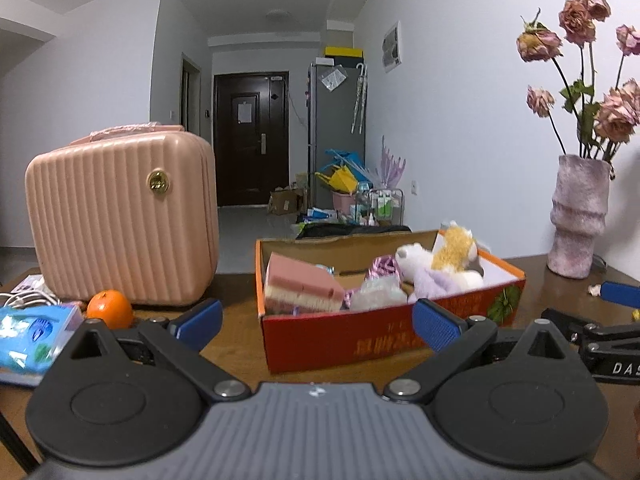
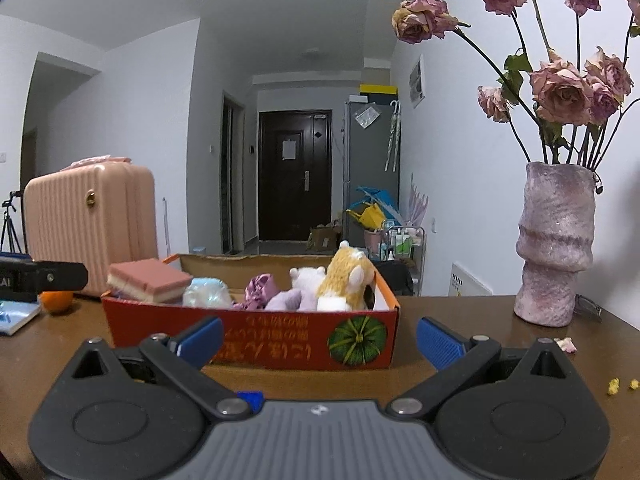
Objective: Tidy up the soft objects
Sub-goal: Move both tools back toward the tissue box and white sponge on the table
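Note:
A red cardboard box point(image 1: 360, 336) point(image 2: 280, 344) stands on the wooden table. It holds a pink and white sponge point(image 1: 300, 286) point(image 2: 150, 280), a clear plastic pack point(image 1: 378, 292) point(image 2: 206, 292), a crumpled purple wrapper point(image 1: 380, 268) point(image 2: 260, 290), and a white, purple and yellow plush toy point(image 1: 440, 264) point(image 2: 340, 280). My left gripper point(image 1: 318, 322) is open and empty, just short of the box's near side. My right gripper point(image 2: 318, 340) is open and empty in front of the box, and shows at the right edge of the left wrist view point(image 1: 618, 294).
A pink hard case point(image 1: 120, 220) point(image 2: 88, 224) stands at the left behind an orange point(image 1: 109, 309) point(image 2: 56, 301) and a blue tissue pack point(image 1: 32, 336). A vase of dried roses point(image 1: 578, 216) point(image 2: 554, 244) stands at the right. Crumbs point(image 2: 614, 386) lie near it.

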Action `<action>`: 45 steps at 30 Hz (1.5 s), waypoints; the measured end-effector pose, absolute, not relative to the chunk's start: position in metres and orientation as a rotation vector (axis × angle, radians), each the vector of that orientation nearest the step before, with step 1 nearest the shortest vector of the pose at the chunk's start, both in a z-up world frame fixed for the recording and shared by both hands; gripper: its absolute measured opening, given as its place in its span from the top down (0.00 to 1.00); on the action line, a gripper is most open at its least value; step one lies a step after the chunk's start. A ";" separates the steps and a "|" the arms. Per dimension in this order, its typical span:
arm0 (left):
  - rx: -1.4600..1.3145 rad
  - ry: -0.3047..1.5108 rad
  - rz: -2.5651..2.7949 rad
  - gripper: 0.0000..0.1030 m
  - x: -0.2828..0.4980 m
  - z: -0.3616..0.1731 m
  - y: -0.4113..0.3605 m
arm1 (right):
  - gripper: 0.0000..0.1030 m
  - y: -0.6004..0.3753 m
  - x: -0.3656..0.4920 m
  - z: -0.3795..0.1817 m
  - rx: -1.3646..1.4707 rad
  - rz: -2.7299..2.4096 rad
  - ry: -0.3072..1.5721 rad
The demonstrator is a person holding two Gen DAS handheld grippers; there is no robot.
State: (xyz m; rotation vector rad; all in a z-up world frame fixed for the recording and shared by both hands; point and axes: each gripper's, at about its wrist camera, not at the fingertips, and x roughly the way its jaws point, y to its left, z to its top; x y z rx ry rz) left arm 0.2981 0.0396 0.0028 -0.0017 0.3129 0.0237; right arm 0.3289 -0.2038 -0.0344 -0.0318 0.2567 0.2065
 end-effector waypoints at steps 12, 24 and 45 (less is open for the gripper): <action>0.028 0.365 0.028 0.00 0.254 -0.011 0.037 | 0.00 -0.207 0.288 -0.038 -0.036 0.214 0.296; 0.042 0.440 0.036 0.00 0.238 -0.027 0.027 | 0.00 -0.212 0.275 -0.043 -0.022 0.182 0.318; 0.049 0.585 0.039 0.03 0.276 -0.056 -0.020 | 0.00 -0.210 0.280 -0.046 -0.014 0.199 0.357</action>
